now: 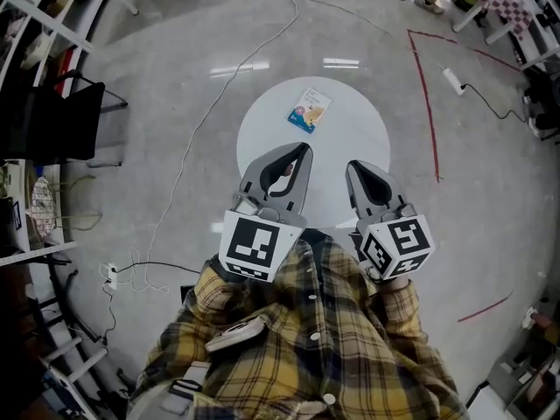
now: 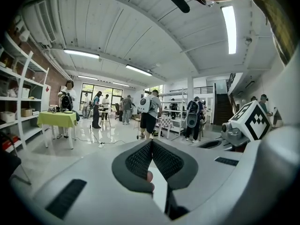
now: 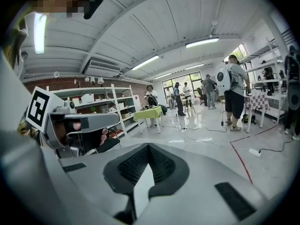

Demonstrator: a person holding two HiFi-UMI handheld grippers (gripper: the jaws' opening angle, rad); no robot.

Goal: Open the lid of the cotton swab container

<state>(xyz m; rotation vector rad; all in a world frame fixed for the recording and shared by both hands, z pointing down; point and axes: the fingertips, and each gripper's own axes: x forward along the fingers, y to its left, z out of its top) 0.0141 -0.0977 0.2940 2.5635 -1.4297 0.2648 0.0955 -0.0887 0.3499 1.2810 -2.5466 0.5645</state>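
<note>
Closest to the lens is the person's yellow plaid shirt, which fills the bottom of the head view. Just past it the two tools point away from the body side by side, and their tips overlap the near half of the round white table. The left gripper has its claw pressed together with nothing in it. The right gripper is closed and empty too. The cotton swab container, a flat blue-and-white pack, lies on the far half of the table, ahead of both tips and apart from them. A red line runs across the grey floor to the right of the table.

Seen from the left gripper view, the dark ridged pads meet at their tips and grip nothing. A fingertip shows just below them. The right gripper's marker cube sits at the right edge. Farther off stand a green-clothed table and several people on a glossy floor.

From the right gripper view, that claw's pads also touch at the tip with nothing between them. At the left, the left hand wraps the other tool's handle. A person wearing a backpack stands at the right.
</note>
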